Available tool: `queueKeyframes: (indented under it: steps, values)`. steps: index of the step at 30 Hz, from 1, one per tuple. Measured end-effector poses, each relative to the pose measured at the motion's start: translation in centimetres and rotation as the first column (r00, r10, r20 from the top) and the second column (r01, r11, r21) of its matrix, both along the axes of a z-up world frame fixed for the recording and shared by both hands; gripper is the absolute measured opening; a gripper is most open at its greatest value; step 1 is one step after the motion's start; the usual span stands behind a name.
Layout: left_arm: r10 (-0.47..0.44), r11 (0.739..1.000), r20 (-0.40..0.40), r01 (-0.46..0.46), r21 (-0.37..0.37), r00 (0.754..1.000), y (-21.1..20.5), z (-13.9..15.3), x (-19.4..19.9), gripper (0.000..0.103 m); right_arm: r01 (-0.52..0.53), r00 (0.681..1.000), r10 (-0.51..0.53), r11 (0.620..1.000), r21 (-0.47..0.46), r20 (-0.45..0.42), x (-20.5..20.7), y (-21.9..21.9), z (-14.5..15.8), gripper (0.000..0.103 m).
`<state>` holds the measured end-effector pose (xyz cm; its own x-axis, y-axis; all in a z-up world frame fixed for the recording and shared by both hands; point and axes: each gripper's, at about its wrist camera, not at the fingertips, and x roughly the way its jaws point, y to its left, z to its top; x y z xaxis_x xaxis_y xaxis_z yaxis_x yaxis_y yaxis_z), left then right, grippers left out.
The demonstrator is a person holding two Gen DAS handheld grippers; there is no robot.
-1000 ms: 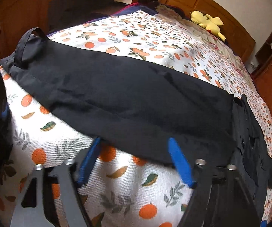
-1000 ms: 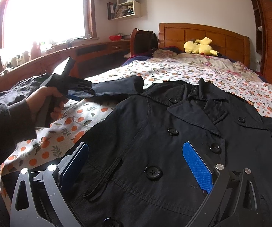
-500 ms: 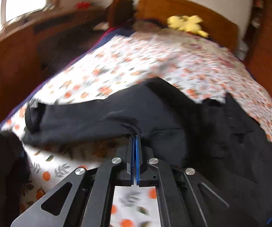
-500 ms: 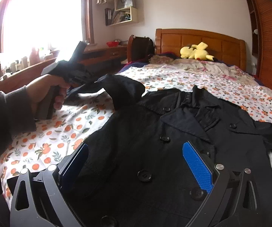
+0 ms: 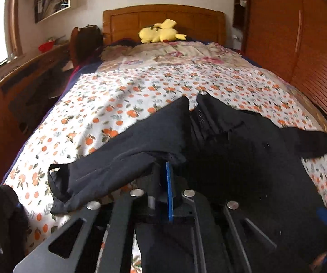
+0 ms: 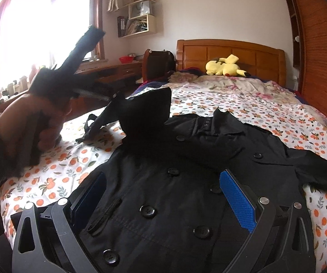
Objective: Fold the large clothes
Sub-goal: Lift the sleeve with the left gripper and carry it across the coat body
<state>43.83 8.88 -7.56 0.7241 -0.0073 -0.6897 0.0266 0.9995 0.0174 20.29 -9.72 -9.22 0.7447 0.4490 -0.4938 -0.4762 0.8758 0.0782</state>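
Item: black double-breasted coat (image 6: 177,195), front up with buttons showing, spread across the orange-print bedsheet (image 6: 265,113). We record the left gripper (image 5: 167,170) with jaws nearly together, pinching the coat's sleeve (image 5: 109,170), which is raised off the sheet toward the coat's body. The right gripper (image 6: 161,195) hovers wide apart over the buttoned front, holding nothing; yellow plush toy (image 6: 226,67) by the headboard.

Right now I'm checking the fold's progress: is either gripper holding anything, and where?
The left gripper pinches the coat's sleeve partway along; the right gripper holds nothing.
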Motion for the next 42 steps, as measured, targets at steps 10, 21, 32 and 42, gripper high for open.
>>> queueKeyframes:
  steps: [10, 21, 32, 42]
  values:
    - [-0.001, 1.000, 0.044, 0.000, 0.015, 0.999, 3.2, -0.2, -3.6, 0.064, 0.009, 1.000, -0.008, 1.000, 0.012, -0.015, 1.2, -0.2, 0.0, 0.097]
    - [0.198, 0.980, -0.069, -0.195, 0.047, 0.978, 13.1, -6.7, 0.4, 0.067, -0.004, 0.999, 0.003, 1.000, -0.029, -0.048, 1.8, 1.1, -1.9, 0.097]
    - [0.300, 0.952, -0.139, -0.305, -0.013, 0.944, 19.2, -11.0, 2.3, 0.064, -0.011, 0.997, 0.007, 0.998, -0.054, -0.072, 2.3, 1.7, -3.3, 0.096]
    - [0.203, 0.979, -0.034, -0.203, 0.026, 0.979, 12.5, -4.8, 1.2, 0.006, -0.004, 0.999, 0.002, 0.998, -0.064, -0.032, 1.0, 1.0, -2.0, 0.096]
